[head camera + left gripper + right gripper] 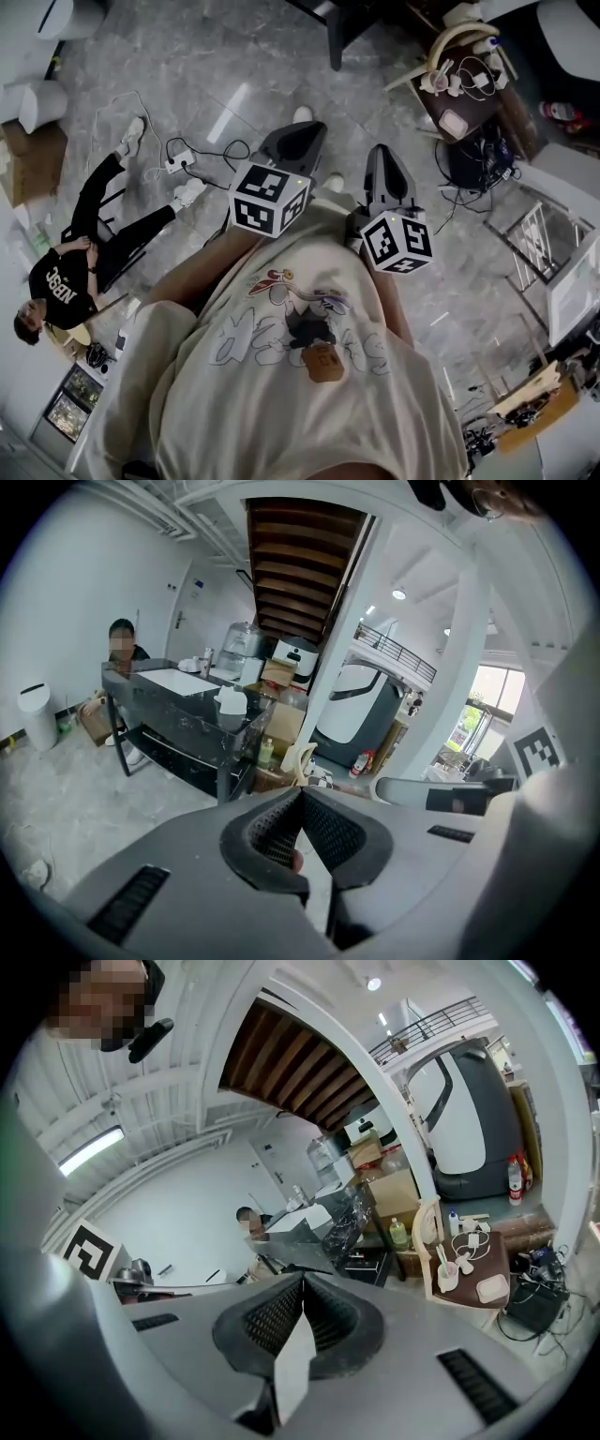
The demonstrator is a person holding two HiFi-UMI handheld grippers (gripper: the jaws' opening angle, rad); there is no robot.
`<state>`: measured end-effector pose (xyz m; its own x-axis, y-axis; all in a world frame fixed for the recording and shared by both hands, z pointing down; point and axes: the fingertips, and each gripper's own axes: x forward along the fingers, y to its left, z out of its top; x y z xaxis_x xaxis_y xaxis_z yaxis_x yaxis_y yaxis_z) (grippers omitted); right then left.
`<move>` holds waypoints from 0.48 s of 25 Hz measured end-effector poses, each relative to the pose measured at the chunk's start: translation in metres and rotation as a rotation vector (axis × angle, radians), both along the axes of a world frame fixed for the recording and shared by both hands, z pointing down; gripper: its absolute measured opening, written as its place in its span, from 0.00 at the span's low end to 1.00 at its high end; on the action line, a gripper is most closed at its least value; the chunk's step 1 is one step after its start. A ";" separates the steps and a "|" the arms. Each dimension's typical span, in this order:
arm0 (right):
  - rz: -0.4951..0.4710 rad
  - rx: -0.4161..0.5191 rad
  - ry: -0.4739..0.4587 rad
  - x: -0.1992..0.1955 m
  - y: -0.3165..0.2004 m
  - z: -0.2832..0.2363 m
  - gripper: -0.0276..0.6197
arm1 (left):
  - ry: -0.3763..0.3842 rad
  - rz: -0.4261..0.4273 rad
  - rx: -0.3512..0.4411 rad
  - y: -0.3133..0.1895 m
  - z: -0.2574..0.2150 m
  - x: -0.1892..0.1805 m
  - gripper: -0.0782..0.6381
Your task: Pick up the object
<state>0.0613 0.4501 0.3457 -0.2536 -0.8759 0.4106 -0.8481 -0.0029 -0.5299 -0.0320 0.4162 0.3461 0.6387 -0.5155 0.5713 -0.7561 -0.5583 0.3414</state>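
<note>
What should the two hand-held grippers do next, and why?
Probably carry them toward the black table. The left hand-held gripper and the right hand-held gripper are both shut on nothing. They are held out over the grey floor, with no object near their jaws.

Left tool: jaws closed, tips meeting, nothing between them. Beyond it, left of centre, a dark table with a glossy black top; a white container stands at its near right corner. Person seated at the table's far left end. White bin on the pale floor, far left. Cardboard boxes right of the table, beside a white column. Brown stair underside overhead. Marker cube at right edge.
</note>
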 end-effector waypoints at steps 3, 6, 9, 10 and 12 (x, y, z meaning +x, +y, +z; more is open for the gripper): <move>0.037 0.002 0.014 0.003 -0.033 -0.005 0.07 | 0.012 0.019 0.017 -0.036 -0.008 0.000 0.13; 0.075 0.008 0.063 0.004 -0.063 -0.012 0.07 | 0.036 0.020 0.017 -0.072 -0.012 -0.005 0.13; 0.095 0.011 0.087 -0.007 -0.095 -0.014 0.07 | 0.052 0.019 0.014 -0.107 -0.014 -0.020 0.13; 0.100 0.012 0.090 -0.011 -0.105 -0.014 0.07 | 0.057 0.021 0.016 -0.118 -0.015 -0.025 0.13; 0.108 0.011 0.101 -0.016 -0.125 -0.013 0.07 | 0.070 0.026 0.020 -0.140 -0.015 -0.030 0.13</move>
<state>0.0452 0.3250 0.3332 -0.1159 -0.9004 0.4194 -0.8920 -0.0913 -0.4427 -0.0617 0.2758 0.3314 0.6900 -0.5091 0.5145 -0.7159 -0.5848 0.3814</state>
